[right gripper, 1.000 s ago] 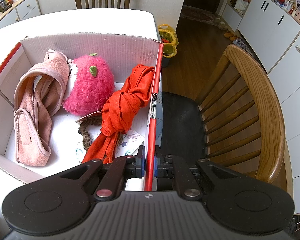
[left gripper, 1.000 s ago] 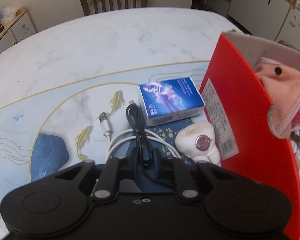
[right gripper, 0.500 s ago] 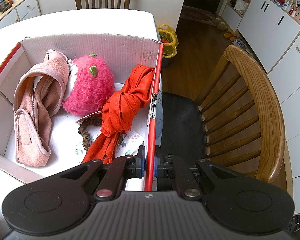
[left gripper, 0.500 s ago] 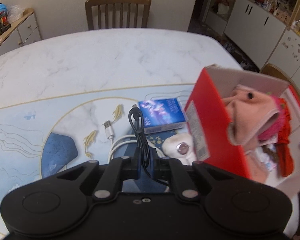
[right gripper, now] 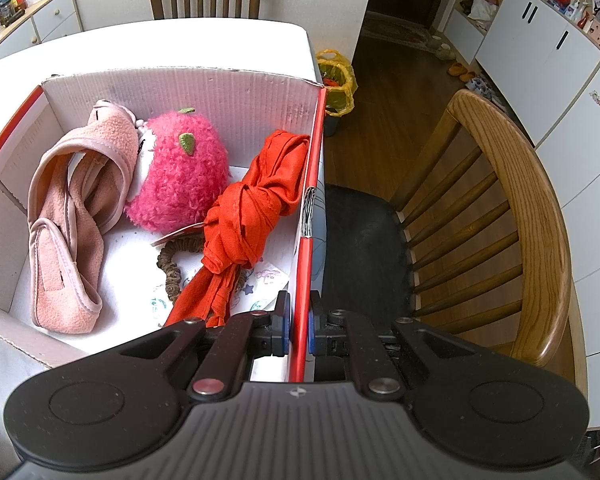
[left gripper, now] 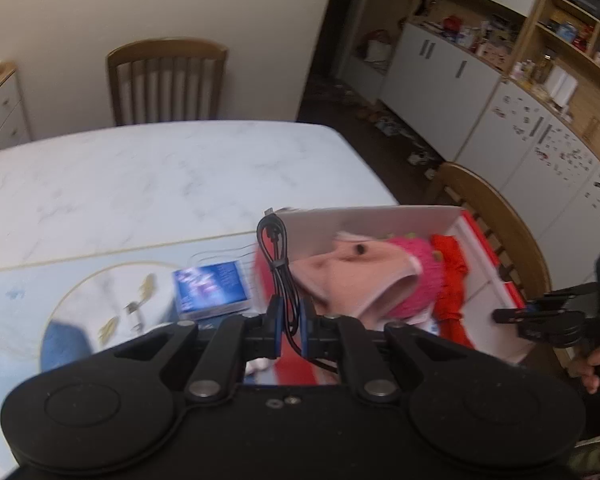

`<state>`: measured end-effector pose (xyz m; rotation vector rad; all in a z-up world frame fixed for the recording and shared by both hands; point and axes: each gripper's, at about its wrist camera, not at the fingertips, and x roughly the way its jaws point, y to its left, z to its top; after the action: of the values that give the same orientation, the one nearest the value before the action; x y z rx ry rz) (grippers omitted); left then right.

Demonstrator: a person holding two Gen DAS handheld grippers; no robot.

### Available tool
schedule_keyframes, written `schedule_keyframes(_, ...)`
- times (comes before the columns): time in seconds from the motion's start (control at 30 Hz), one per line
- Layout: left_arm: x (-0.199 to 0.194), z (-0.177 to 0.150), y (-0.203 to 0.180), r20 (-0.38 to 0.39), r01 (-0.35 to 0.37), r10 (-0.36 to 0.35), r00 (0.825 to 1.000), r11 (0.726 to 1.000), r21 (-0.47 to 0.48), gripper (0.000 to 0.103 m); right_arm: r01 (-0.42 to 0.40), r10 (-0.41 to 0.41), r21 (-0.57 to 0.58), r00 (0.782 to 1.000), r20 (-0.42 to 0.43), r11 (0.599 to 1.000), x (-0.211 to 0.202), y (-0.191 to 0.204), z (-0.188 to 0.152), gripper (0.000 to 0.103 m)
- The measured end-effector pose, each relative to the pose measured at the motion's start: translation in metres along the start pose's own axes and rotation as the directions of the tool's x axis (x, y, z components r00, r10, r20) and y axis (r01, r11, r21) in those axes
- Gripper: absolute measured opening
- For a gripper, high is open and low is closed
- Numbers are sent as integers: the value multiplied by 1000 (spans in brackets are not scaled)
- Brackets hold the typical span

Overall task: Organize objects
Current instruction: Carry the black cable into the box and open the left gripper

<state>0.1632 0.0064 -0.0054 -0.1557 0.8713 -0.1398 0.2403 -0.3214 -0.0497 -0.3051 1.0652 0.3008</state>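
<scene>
The left gripper (left gripper: 287, 318) is clamping a coiled black USB cable (left gripper: 278, 256), holding it in the air in front of the red-and-white cardboard box (right gripper: 236, 88). The right gripper (right gripper: 298, 326) is pinching the box's red side wall. Inside are lying a pink fleece slipper (right gripper: 66, 216), a fuzzy pink plush (right gripper: 178, 176) and a knotted orange cloth (right gripper: 252, 204). Beyond on the marble table (left gripper: 140, 176), a blue carton (left gripper: 212, 286) is sitting.

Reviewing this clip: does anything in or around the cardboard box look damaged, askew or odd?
Only minor wear. The cardboard box has a ragged far rim, and its right wall is split near the middle, with torn edges showing. The right gripper is clamped on that wall. The red cloth inside is knotted, not folded.
</scene>
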Motion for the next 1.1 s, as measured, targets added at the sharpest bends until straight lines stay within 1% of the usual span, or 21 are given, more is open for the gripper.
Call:
schedule_keyframes(0.17,10,5,-27,-3,38,-38,999,998,53,6,1,-1,-1,1000,1,1000,0,0,0,8)
schedule_keyframes(0.33,23,8,-55,3,22,-22,1000,994,110,6,1,-1,-2,1000,1,1000,0,1,0,8)
schedule_keyframes(0.5,38,4,-82,-24,51,-47,999,979,197,6,1,-1,-1,1000,1,1000,0,1,0,8)
schedule_keyframes(0.67,55,-5,-105,-50,58,-46,998,958,281,6,-1,1,1,1000,2,1000,1,1,0,8)
schedule_keyframes(0.8,68,-11,-115,-47,34,-20,999,947,321,6,-2,2,2,1000,3,1000,1,1,0,8)
schedule_keyframes(1.03,90,-20,-116,-110,26,12,994,941,337,6,-2,2,1,1000,3,1000,1,1,0,8)
schedule_keyframes(1.1,95,-22,-115,-131,34,11,991,942,333,6,-2,2,0,1000,3,1000,1,1,0,8)
